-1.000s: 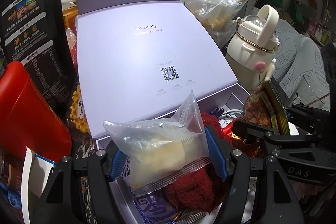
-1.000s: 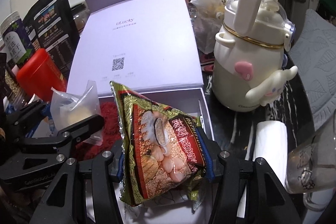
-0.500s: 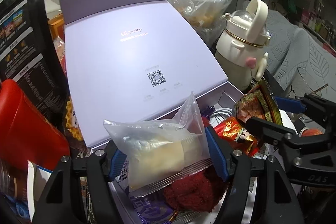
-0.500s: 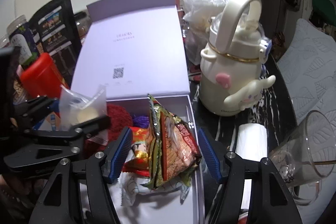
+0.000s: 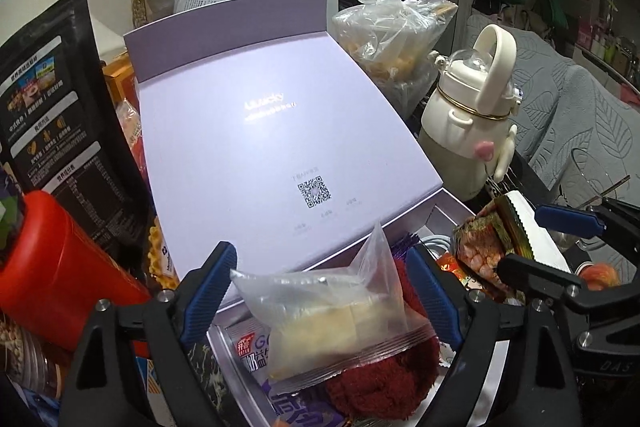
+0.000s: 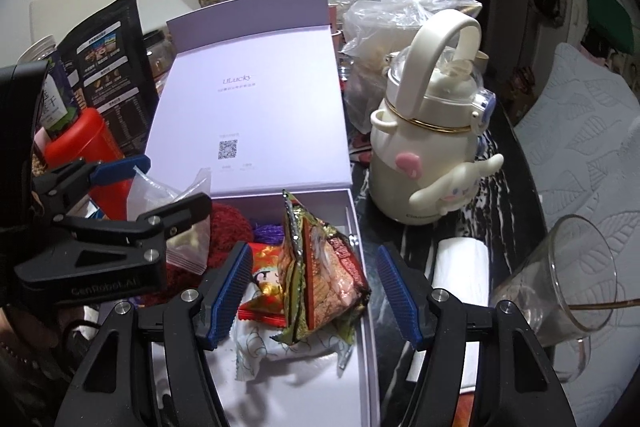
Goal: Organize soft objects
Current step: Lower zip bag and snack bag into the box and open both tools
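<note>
A lavender box (image 5: 444, 223) stands with its lid (image 5: 280, 131) tilted back. My left gripper (image 5: 322, 293) hangs over the box's near end and its jaws are opening. Between them sits a clear bag of pale pastry (image 5: 332, 319), clear of both pads, resting on a red fuzzy bundle (image 5: 384, 383) and a purple packet (image 5: 296, 407). My right gripper (image 6: 314, 295) is open over the box (image 6: 370, 347). Under it a brown-and-green snack packet (image 6: 324, 279) lies free on a red sweet wrapper (image 6: 264, 275) and a white pouch (image 6: 256, 351). The left gripper (image 6: 160, 187) shows at the left.
A cream bottle with a loop handle (image 6: 432, 147) stands right of the box, with a white paper roll (image 6: 460, 267) and a tilted glass (image 6: 560, 283) nearer. A red canister (image 5: 60, 267), a black pouch (image 5: 52, 99) and a filled plastic bag (image 5: 392, 39) crowd the left and back.
The left jaws widened and let go of the clear bag, which stays on the red bundle. The right jaws opened, dropped the snack packet into the box, and the gripper drew up and back.
</note>
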The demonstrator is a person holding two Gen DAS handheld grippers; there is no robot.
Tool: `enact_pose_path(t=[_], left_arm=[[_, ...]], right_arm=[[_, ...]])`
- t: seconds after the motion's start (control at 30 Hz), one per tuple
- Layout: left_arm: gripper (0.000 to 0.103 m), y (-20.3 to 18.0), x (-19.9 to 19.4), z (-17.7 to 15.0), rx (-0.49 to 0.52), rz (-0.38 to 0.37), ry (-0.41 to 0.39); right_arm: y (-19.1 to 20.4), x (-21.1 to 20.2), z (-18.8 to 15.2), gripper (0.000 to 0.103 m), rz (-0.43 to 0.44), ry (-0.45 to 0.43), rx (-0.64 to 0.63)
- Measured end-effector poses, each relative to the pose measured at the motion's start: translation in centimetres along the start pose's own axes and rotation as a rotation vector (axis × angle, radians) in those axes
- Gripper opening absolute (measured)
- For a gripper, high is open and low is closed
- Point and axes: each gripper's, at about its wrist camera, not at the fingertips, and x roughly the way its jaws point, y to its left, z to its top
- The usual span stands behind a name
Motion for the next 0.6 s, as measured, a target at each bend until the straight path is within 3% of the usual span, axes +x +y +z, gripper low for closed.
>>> enact_pose_path(t=[0.2,0.6], left_arm=[[0.088,0.0,-1.0,0.2,-0.010,-0.013,0.003],[0.088,0.5,-6.3,1.6,-0.018,0.014,-0.088]], right_arm=[[0.1,-0.8,0.1,0.065,-0.007,-0.007,-0.005],[1.3,-5.2,1.7,0.065,-0.006,-0.116,-0.003]])
